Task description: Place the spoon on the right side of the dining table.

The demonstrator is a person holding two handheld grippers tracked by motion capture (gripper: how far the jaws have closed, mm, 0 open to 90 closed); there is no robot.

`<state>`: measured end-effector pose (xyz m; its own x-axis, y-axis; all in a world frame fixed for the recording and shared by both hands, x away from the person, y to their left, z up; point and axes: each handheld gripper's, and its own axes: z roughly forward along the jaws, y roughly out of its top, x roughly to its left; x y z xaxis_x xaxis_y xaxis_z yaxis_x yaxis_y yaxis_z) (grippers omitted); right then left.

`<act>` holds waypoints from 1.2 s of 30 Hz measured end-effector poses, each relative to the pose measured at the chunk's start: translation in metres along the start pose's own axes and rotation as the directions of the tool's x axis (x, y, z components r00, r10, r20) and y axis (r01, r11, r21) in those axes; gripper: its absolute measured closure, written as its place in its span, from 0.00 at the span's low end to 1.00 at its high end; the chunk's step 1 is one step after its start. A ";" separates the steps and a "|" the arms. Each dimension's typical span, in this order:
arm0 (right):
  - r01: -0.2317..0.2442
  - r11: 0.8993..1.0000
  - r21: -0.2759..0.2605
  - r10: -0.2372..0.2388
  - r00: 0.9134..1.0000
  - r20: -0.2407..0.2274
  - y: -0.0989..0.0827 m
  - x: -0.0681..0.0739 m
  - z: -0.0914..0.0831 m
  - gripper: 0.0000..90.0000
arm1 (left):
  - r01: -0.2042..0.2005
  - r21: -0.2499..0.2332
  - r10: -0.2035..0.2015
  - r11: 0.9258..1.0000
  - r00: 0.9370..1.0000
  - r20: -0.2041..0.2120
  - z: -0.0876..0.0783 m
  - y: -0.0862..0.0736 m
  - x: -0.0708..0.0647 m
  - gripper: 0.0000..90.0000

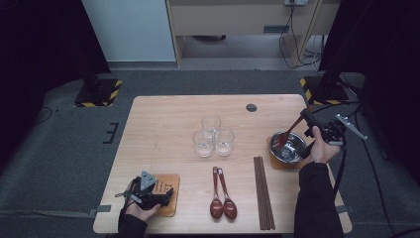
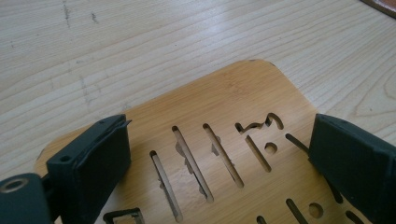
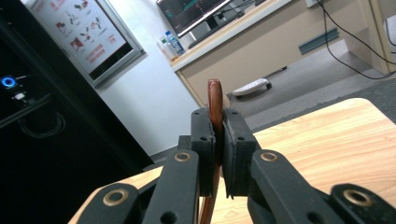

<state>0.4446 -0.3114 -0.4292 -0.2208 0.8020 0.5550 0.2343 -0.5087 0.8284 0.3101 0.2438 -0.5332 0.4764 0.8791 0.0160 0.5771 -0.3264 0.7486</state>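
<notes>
At the table's right side my right gripper [image 1: 303,115] is shut on the handle of a reddish-brown wooden spoon [image 1: 288,133], and the spoon's head dips into a steel bowl [image 1: 299,141]. In the right gripper view the handle end [image 3: 215,95] pokes up between the closed pads of that gripper [image 3: 216,116]. Near the front left corner my left gripper [image 1: 166,194] hovers over a slotted bamboo coaster [image 1: 168,181]. Its jaws stand wide apart [image 2: 219,126] with nothing gripped, and the coaster [image 2: 224,98] lies flat below them.
Three clear glasses [image 1: 213,135] cluster mid-table. Two more wooden spoons [image 1: 222,198] and several dark chopsticks [image 1: 263,193] lie near the front edge. The bowl rests on a second wooden coaster [image 1: 275,161]. A grommet hole [image 1: 251,107] sits at the far edge.
</notes>
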 end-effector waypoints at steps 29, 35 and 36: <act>0.058 0.994 0.094 -0.069 0.989 0.127 -0.011 -0.012 0.014 0.92 | -0.001 -0.001 0.001 1.000 1.000 0.001 0.000 0.000 0.000 0.05; 0.073 0.988 0.133 -0.092 0.985 0.143 -0.014 -0.011 0.016 0.90 | -0.001 -0.001 0.001 1.000 1.000 0.001 0.000 0.000 0.000 0.05; 0.073 0.987 0.143 -0.095 0.984 0.149 -0.014 -0.011 0.016 0.90 | -0.001 -0.001 0.001 1.000 1.000 0.001 0.000 0.000 0.000 0.05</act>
<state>0.4590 -0.3077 -0.4484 -0.0985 0.8841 0.4567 0.3506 -0.3987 0.8474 0.3102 0.2438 -0.5333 0.4772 0.8787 0.0161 0.5764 -0.3267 0.7490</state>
